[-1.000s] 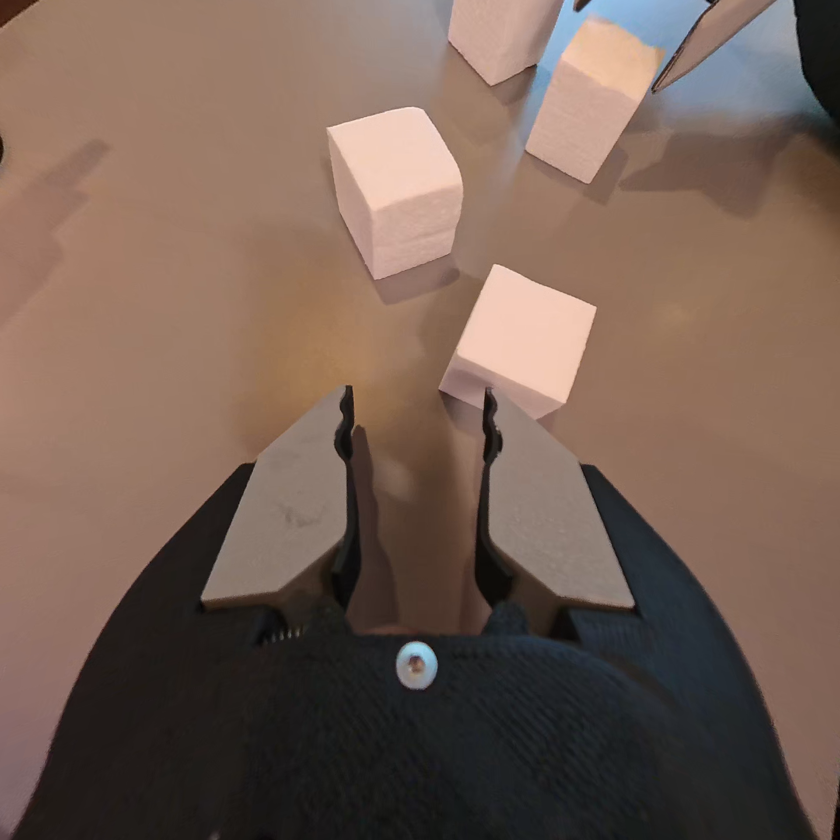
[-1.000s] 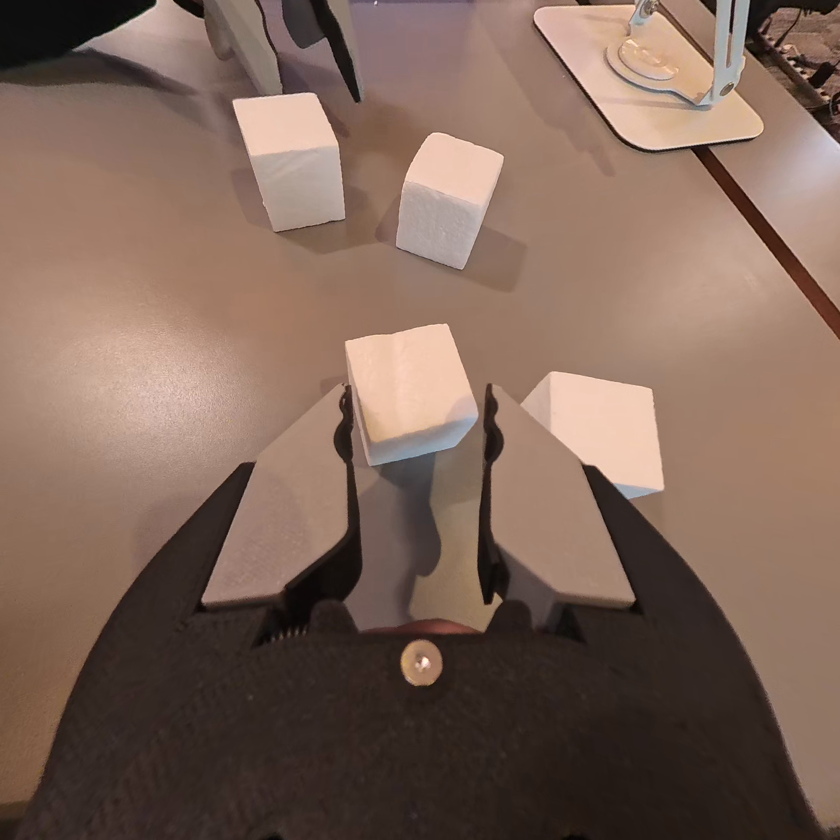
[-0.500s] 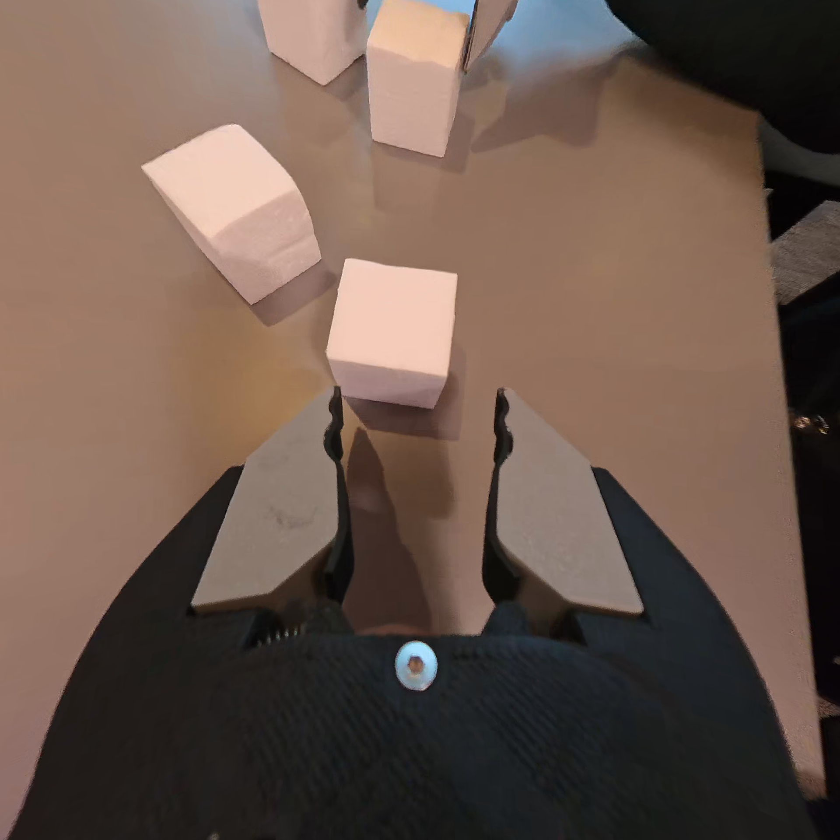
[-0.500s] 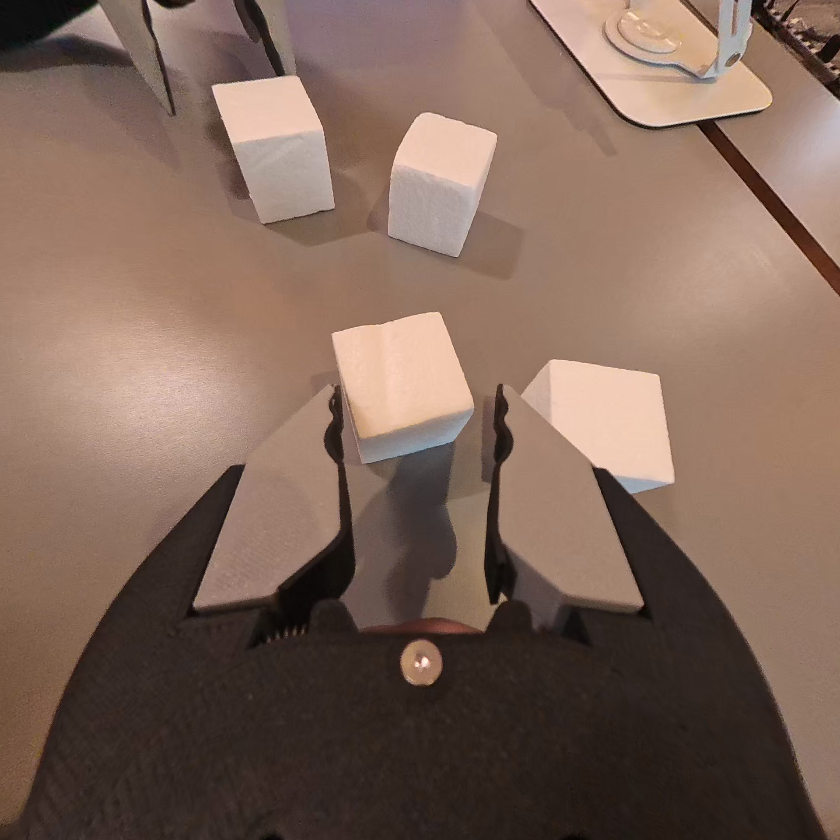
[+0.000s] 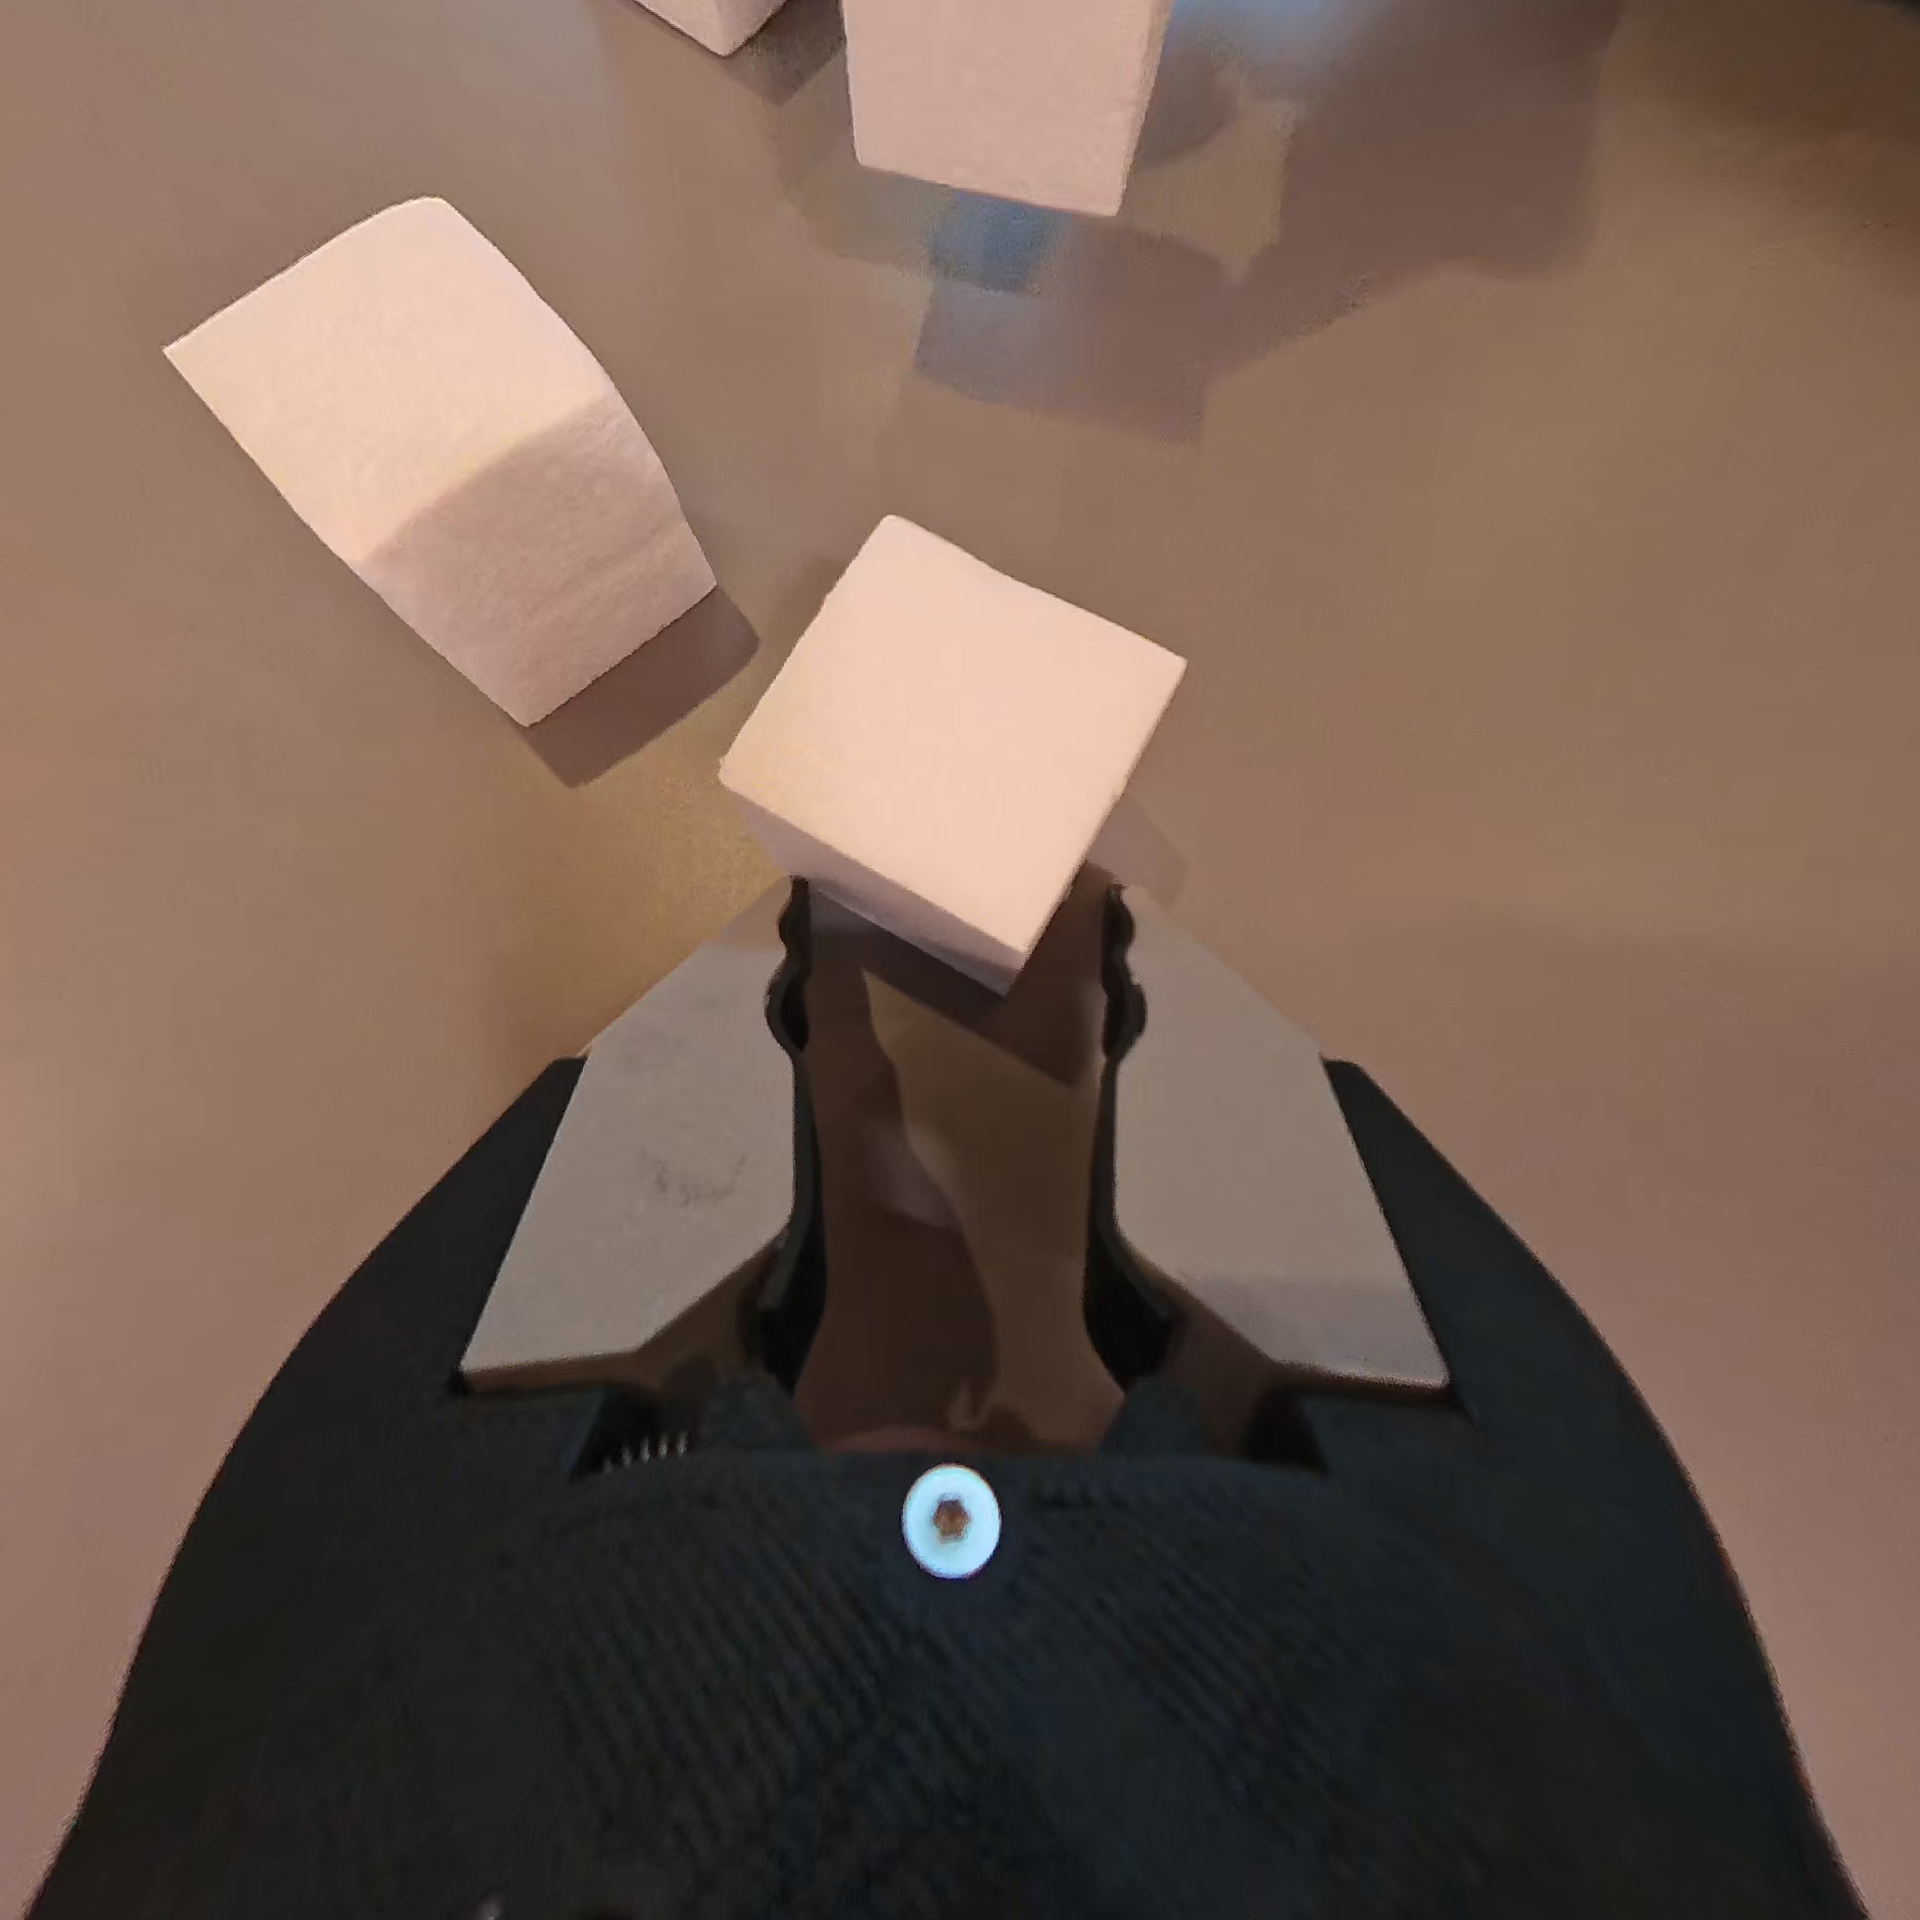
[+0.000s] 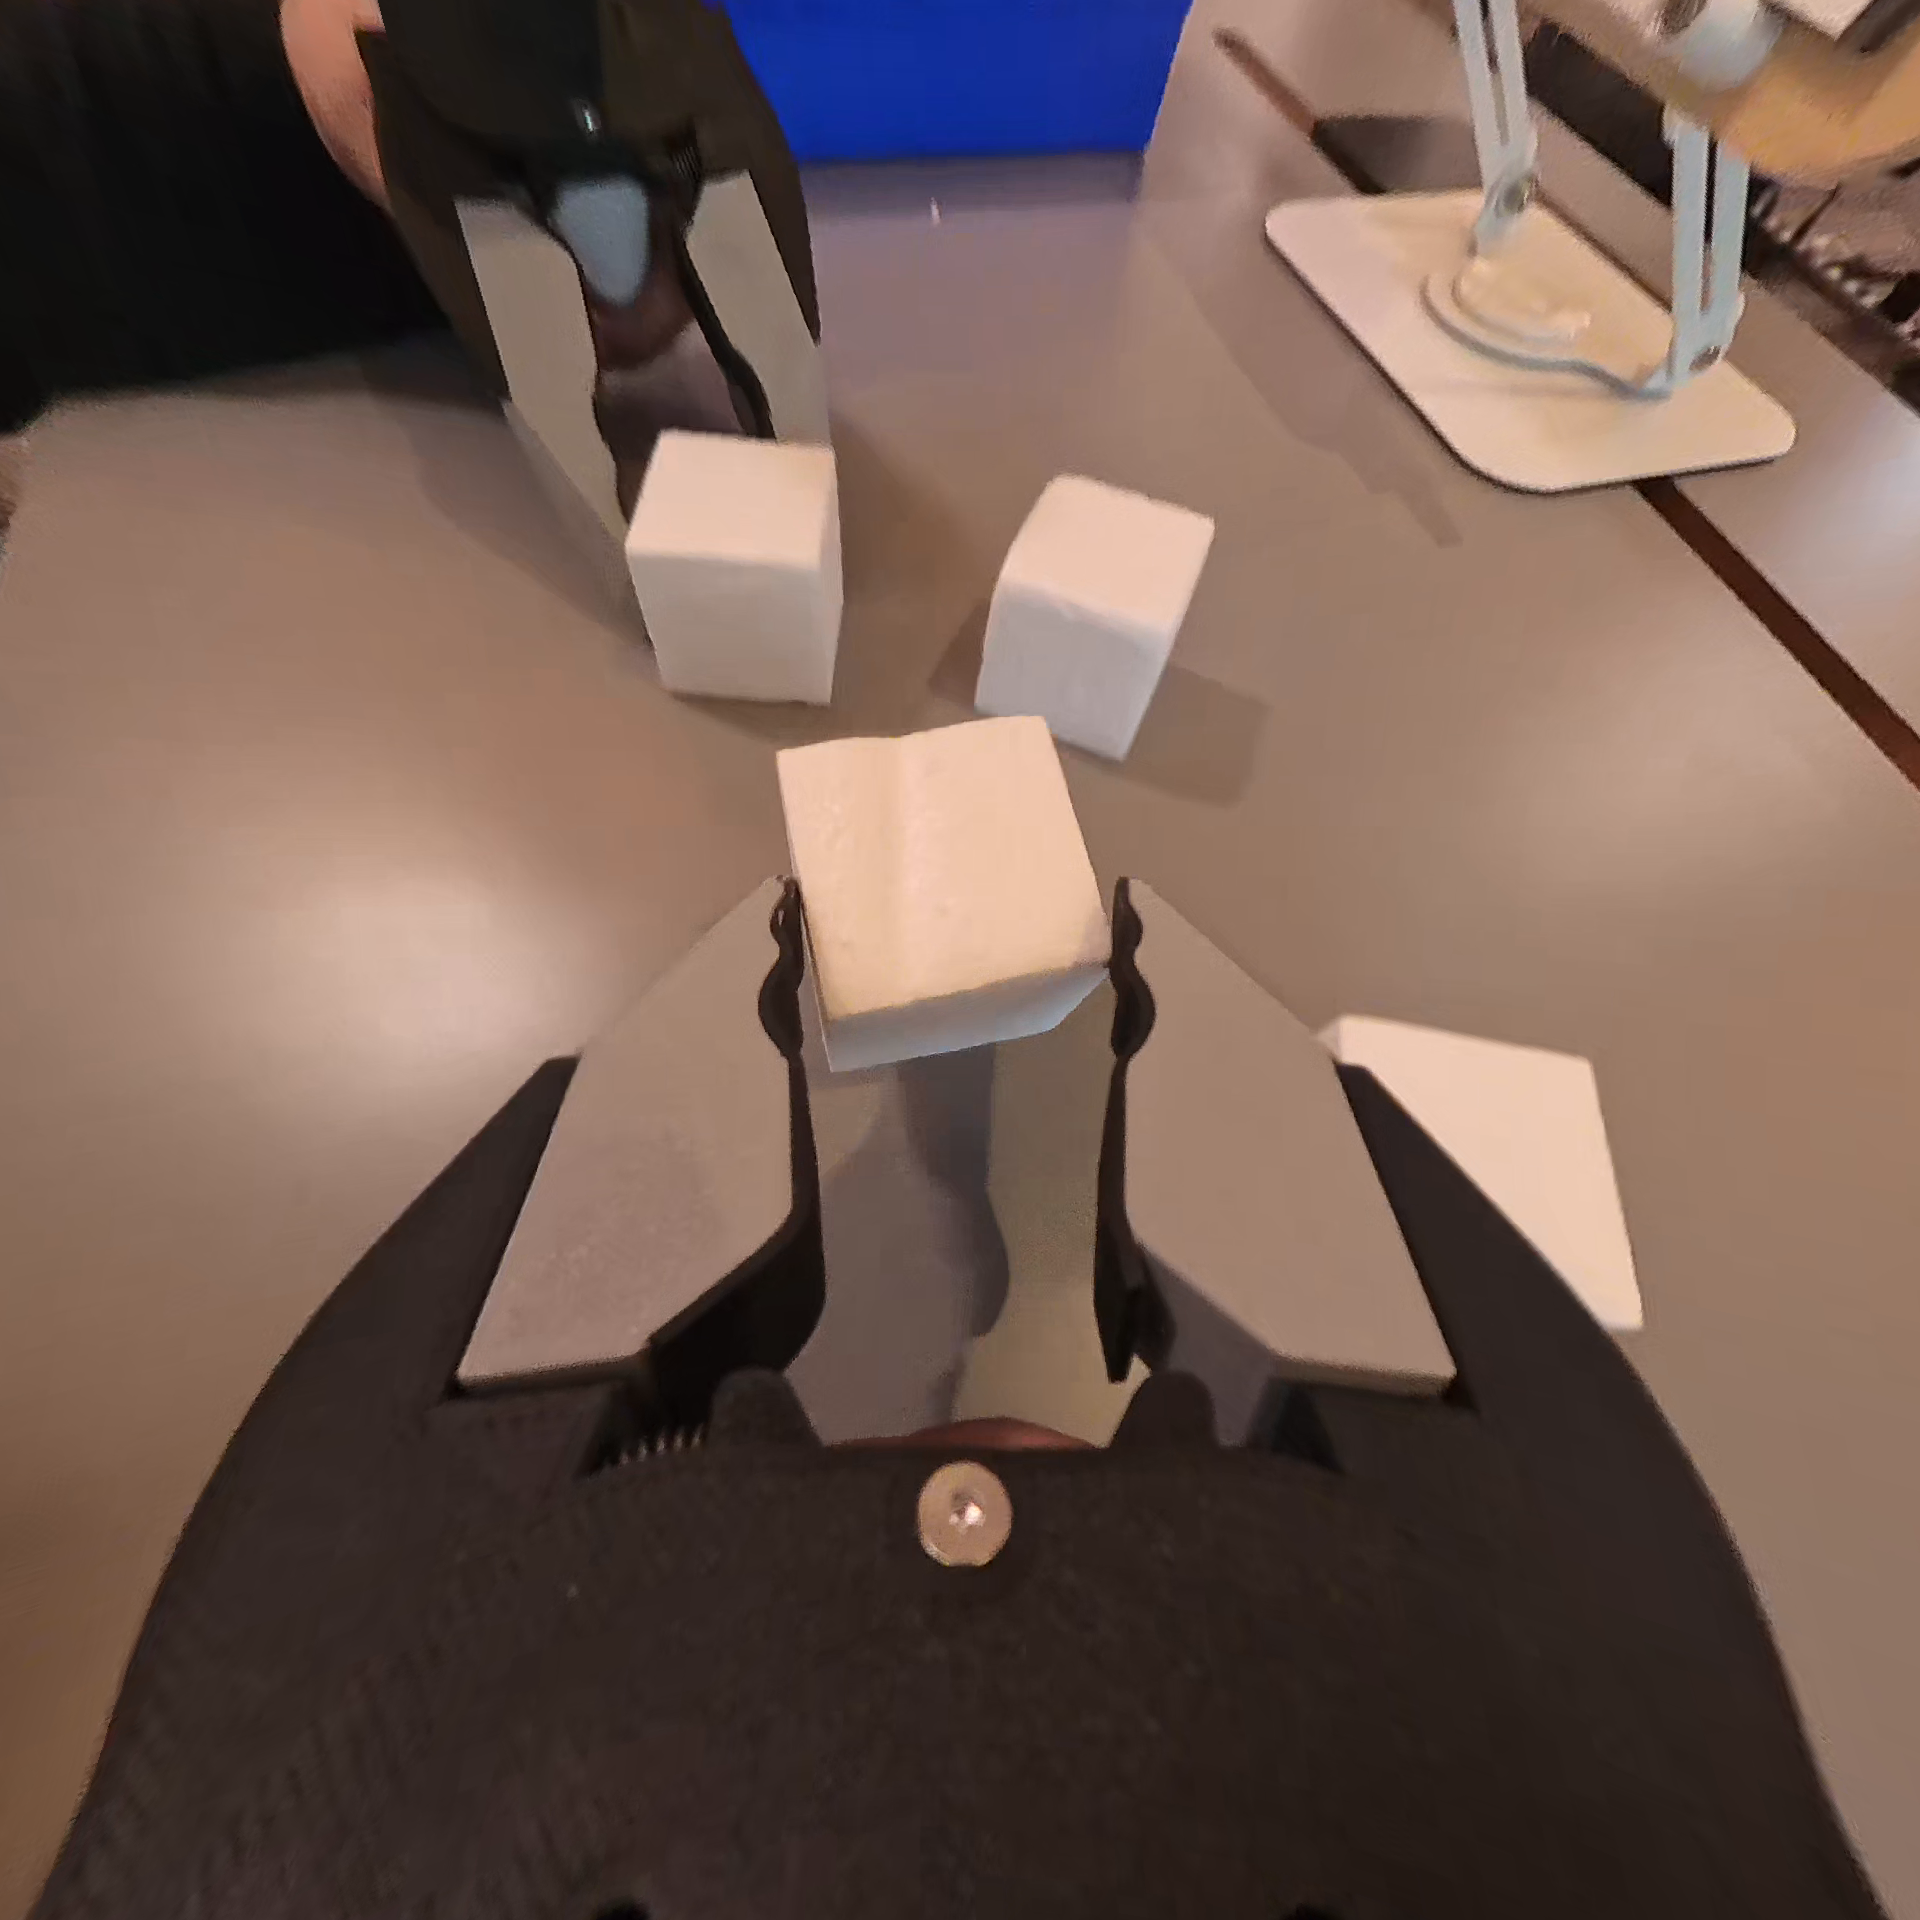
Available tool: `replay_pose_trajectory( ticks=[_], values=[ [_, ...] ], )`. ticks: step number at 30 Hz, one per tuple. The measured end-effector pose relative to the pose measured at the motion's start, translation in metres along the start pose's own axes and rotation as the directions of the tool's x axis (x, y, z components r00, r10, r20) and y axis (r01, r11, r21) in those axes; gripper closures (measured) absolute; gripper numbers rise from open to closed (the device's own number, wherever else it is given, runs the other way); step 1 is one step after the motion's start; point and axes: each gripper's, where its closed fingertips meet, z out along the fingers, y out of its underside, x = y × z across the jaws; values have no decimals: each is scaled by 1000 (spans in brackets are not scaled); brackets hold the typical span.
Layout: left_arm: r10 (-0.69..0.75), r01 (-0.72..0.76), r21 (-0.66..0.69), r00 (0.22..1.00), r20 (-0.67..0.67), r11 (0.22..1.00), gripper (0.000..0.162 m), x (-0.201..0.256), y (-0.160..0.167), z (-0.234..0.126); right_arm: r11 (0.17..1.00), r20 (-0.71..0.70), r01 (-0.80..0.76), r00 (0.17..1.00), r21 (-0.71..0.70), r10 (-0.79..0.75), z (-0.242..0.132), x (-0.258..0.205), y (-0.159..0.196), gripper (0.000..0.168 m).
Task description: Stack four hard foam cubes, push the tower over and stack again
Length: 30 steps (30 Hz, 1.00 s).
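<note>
The right claw (image 6: 951, 925) is clamped on one cube (image 6: 935, 883); the left claw (image 5: 951, 935), jaws apart, faces a corner-on cube (image 5: 940, 748).

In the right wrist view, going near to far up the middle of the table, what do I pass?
Right gripper → foam cube between its fingers → foam cube by the left gripper → left gripper → blue panel.

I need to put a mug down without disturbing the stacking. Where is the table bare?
Bare grey tabletop spreads wide left of the right gripper and its held white foam cube. A smaller strip lies between the far-right white foam cube and the white flat stand base. The middle is crowded: four cubes and the left gripper.
</note>
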Motion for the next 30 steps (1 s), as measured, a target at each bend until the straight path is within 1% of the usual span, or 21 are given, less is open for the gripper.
replay_pose_trajectory(
  ticks=[3,6,8,12,15,17,21,26,30],
  values=[
    [1,-1,-12,1000,7,1000,111,0,1,-1,999,-53,-9,999,48,11,8,3,-17,111],
    [2,-4,-38,999,-52,999,117,13,3,-5,997,-96,-30,995,68,37,16,5,-27,111],
    [25,-27,-37,997,-72,999,117,19,3,-9,998,-102,-16,995,66,23,20,2,-30,111],
    [22,-23,-15,996,-92,1000,117,21,1,-16,998,-97,-14,995,65,20,24,-1,-31,111],
    [8,-11,-25,989,-146,1000,111,29,4,-15,993,-55,-49,997,105,55,24,-5,-36,111],
    [23,-30,-42,986,-168,999,111,35,6,-13,988,-24,-73,997,137,77,24,-9,-42,111],
    [55,-66,-57,981,-186,996,110,43,8,-11,991,-38,-58,997,125,63,25,-9,-41,111],
    [42,-50,-44,985,-166,998,110,36,8,-17,987,-23,-78,996,144,82,25,-10,-44,111],
    [8,-10,-18,997,-81,1000,106,12,11,-35,982,4,-86,996,171,86,31,-17,-51,111]
  ],
)
